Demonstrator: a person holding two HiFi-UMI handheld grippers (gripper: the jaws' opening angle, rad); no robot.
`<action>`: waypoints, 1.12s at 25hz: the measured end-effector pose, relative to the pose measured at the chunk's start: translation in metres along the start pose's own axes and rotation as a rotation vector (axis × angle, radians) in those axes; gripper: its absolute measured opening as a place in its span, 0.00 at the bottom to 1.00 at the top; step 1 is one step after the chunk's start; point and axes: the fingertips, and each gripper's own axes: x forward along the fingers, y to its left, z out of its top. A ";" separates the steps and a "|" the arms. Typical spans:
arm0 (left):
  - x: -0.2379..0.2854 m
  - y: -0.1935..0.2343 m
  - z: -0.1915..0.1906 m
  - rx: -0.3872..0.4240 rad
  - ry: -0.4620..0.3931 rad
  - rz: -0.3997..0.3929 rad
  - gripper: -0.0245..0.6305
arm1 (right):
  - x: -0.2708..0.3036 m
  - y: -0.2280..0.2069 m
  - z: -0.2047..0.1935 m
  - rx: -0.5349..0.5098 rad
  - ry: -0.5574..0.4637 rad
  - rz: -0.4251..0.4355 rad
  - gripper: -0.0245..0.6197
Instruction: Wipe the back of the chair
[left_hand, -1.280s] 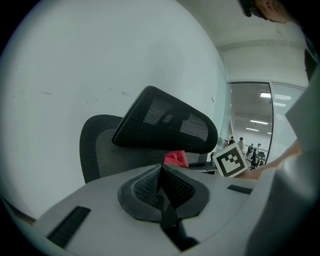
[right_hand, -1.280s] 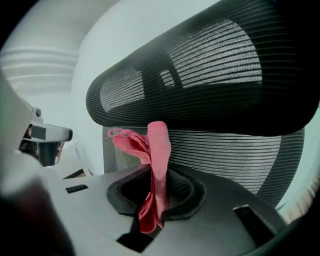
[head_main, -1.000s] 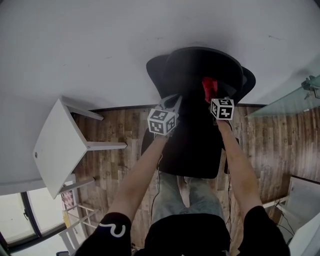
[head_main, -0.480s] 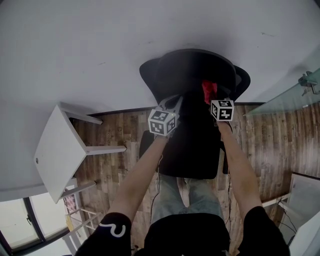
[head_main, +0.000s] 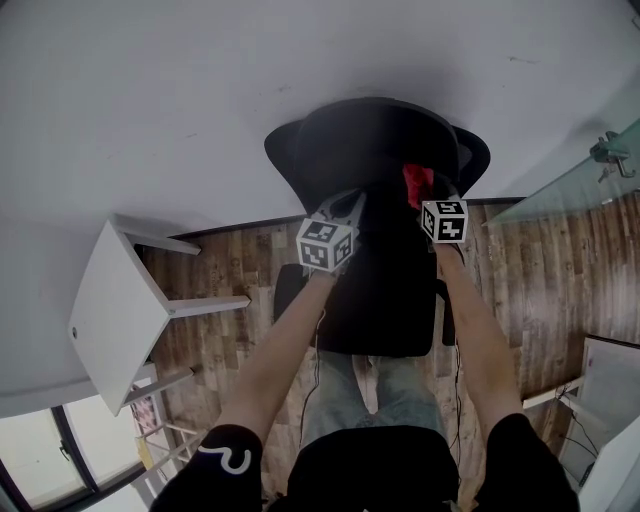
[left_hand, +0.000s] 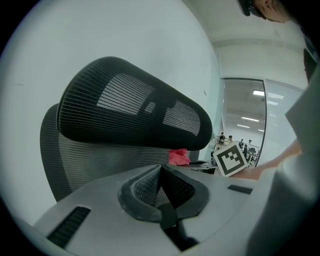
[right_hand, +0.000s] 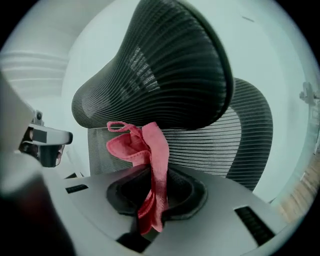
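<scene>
- Close to the chair back (right_hand: 215, 145), a red cloth (right_hand: 145, 147) is clamped in the right hand-held gripper (right_hand: 155, 172).
- The left hand-held gripper (left_hand: 161, 172) is closed and empty.
- Wiping is judged hardly begun.

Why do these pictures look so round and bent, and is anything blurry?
Head view: wide lens bows the floor edge into an arc; light is even. Left gripper view: round dark border, chair sharp, left claw soft. Right gripper view: same border, red cloth crisp, left edge smeared.

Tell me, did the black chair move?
Yes, a little. In the head view the chair has shifted left, closer to the white table and away from the glass panel.
</scene>
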 end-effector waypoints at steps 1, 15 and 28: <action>0.002 -0.002 -0.001 0.000 0.002 -0.003 0.07 | -0.001 -0.003 0.000 0.000 -0.001 -0.003 0.16; 0.028 -0.034 -0.005 0.009 0.014 -0.055 0.07 | -0.026 -0.048 -0.012 0.010 0.001 -0.069 0.16; 0.045 -0.064 -0.010 0.019 0.027 -0.095 0.07 | -0.053 -0.092 -0.030 0.035 0.026 -0.154 0.15</action>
